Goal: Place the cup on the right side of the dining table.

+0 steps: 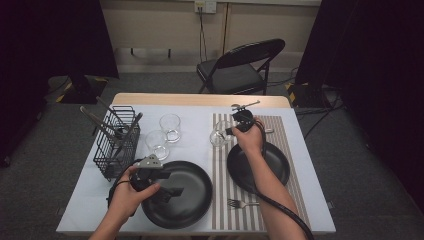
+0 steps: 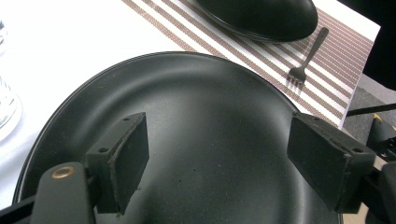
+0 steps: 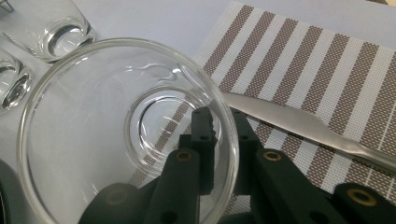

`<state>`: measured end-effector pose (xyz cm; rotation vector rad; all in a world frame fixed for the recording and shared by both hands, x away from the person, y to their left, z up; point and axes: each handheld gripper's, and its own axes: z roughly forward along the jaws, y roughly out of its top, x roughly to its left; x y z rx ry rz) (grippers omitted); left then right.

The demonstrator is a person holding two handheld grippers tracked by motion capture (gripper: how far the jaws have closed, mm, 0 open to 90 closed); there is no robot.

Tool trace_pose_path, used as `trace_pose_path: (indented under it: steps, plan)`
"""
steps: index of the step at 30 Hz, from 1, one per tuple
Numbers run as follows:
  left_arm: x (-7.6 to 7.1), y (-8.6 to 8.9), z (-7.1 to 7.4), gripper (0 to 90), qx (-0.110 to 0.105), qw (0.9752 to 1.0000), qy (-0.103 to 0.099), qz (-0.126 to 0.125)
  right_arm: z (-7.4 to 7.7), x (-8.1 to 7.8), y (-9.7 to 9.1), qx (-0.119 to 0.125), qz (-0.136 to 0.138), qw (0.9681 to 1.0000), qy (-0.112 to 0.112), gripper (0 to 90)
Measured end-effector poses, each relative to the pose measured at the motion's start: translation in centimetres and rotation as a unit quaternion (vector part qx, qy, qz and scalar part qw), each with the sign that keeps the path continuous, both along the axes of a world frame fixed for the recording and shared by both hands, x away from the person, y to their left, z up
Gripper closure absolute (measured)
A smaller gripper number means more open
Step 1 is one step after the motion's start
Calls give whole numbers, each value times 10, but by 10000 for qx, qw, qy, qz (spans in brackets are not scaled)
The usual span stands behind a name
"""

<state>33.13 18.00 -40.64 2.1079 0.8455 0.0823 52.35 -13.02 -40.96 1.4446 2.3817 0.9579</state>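
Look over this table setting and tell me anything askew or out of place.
The glass pinched by its rim in the right gripper is tilted, not upright on the striped placemat. The left gripper hangs open over a large black plate lying off the placemat. Nothing spilled or broken.

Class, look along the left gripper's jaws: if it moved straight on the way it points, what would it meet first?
Probably the large black plate right beneath the open left gripper; depth is uncertain, but nothing lies between.
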Motion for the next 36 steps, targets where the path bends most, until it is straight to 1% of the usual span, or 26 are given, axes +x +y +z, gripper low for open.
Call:
trace_pose_path:
  steps: [3, 7, 11, 15, 22, 27, 31, 36]
  plan:
    - [0, 0, 0, 205, -31, 10000, -5, 10, -1, 0, -2, 9, -14, 10000, 7, 840]
    - [0, 0, 0, 205, 3, 10000, 0, -2, -1, -1, -3, -55, -15, 10000, -3, 840]
    - [0, 0, 1, 205, -25, 10000, -3, 1, -1, -2, -3, -99, -10, 9999, -17, 840]
    - [0, 0, 0, 205, -4, 10000, -16, -5, -2, -2, -4, -123, 4, 9999, -26, 840]
    - [0, -1, 1, 205, -21, 10000, -22, -2, -3, -2, -7, -179, -45, 9998, -24, 840]
    - [0, -1, 0, 205, 36, 10000, -19, -17, -3, -2, -10, -218, -74, 9997, -38, 841]
    - [0, -1, 0, 205, 10, 10000, -23, -15, -3, -2, -11, -248, -85, 9996, -45, 840]
    - [0, -2, 0, 205, 42, 10000, -28, -22, -4, -2, -12, -284, -101, 9995, -51, 840]
